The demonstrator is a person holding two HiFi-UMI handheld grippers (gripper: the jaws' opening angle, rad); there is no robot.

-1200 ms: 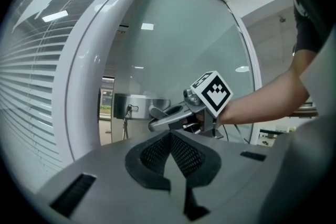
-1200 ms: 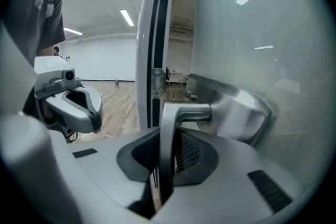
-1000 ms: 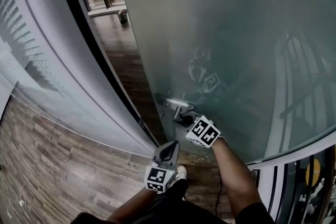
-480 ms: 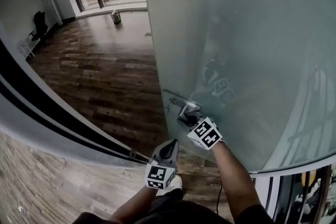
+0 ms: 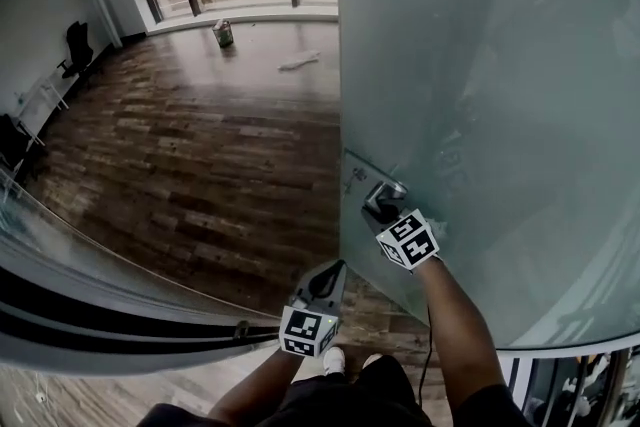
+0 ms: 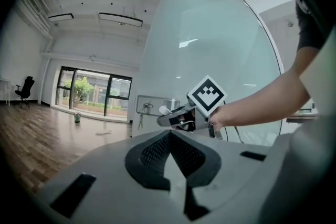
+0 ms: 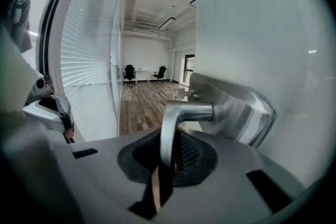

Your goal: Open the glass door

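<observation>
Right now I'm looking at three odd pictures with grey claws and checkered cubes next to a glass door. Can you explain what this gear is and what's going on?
There is no robot here. A person holds a two-jaw gripper in each hand, and each gripper carries a cube with square markers. The picture looking down comes from a camera on the person's head. The two rounded, fisheye pictures come from cameras riding on the grippers, each looking along its own jaws. The right gripper is shut on the silver metal lever handle of the tall frosted glass door. The door stands open, and a dark wooden floor shows past its edge. The left gripper hangs low beside the door, jaws together, holding nothing.
</observation>
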